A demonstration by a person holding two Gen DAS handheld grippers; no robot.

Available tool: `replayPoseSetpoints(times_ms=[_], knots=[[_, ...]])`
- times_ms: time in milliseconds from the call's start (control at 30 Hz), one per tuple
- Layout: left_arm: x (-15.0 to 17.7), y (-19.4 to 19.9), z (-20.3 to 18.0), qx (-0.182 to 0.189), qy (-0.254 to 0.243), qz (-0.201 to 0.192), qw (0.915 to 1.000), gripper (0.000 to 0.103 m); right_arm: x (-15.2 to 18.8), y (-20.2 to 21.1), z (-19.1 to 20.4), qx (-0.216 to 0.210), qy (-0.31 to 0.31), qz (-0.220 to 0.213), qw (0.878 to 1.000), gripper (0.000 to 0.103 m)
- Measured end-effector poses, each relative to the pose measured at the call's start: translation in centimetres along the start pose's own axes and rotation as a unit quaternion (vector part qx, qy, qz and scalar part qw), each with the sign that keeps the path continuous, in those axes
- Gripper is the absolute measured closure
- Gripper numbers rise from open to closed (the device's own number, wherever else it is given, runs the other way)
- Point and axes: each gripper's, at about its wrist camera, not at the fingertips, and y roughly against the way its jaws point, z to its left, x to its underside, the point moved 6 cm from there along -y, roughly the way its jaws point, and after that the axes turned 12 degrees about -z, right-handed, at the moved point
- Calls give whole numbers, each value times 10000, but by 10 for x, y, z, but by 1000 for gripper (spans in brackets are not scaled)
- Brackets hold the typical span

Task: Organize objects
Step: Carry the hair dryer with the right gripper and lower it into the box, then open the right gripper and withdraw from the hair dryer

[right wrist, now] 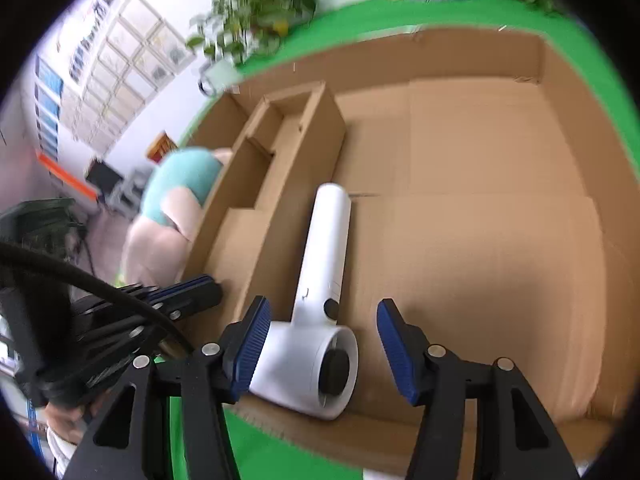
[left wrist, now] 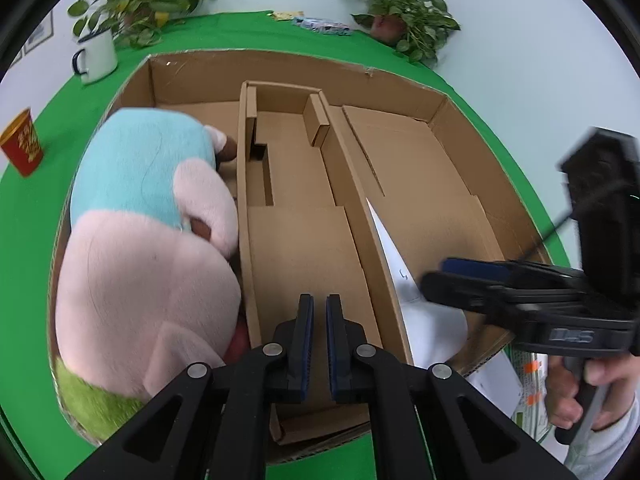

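Right claw (right wrist: 322,344) stands open astride the head of the white hair dryer (right wrist: 320,280), pads not pressing it; the dryer lies in the right compartment of the cardboard box (right wrist: 480,200), near its front edge and along the divider. Left claw (left wrist: 316,344) is closed, empty, over the middle compartment. Plush toy (left wrist: 152,240) fills the left compartment; judged step: dryer placement or pickup, next move unclear.

One cardboard box (left wrist: 436,104), one plush toy (left wrist: 152,240), one hair dryer (right wrist: 316,320), two potted plants (left wrist: 408,12), one mug (left wrist: 96,56)
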Motion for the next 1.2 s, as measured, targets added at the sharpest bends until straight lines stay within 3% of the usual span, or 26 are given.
replayPoseSetpoints(times_ms=[67,100,200,300,400,533,933,967,1033,1067,1100,1200], knots=[[2,1,-2,97,229,42,9997,99,3,-14,3,44,138,231,9996,54],[4,0,-2,132,284,61,9995,99,5,-20,5,95,234,333,9991,64],[13,3,-6,235,381,127,9989,99,7,-27,7,65,216,353,9991,73],[19,7,-7,315,537,200,9979,99,9,-21,6,253,139,132,9995,74],[26,10,-8,353,697,223,9967,99,12,-17,-2,410,-359,-87,9985,74],[31,13,-13,154,649,187,9976,99,15,-21,2,330,-607,-83,9976,74],[29,18,-15,90,667,120,9977,96,11,-20,3,331,-429,-52,9985,71],[28,20,-14,57,652,56,9978,90,10,-15,3,390,-290,-163,9987,67],[22,31,-13,-42,595,-219,9980,77,5,4,3,714,95,-579,9957,45],[19,36,-13,-44,573,-349,9977,69,3,12,3,805,221,-764,9936,24],[14,44,-14,-88,516,-562,9970,58,0,23,4,857,333,-975,9910,17],[1,70,-18,-391,180,-1180,9921,35,3,60,8,1180,826,-1571,9770,16]])
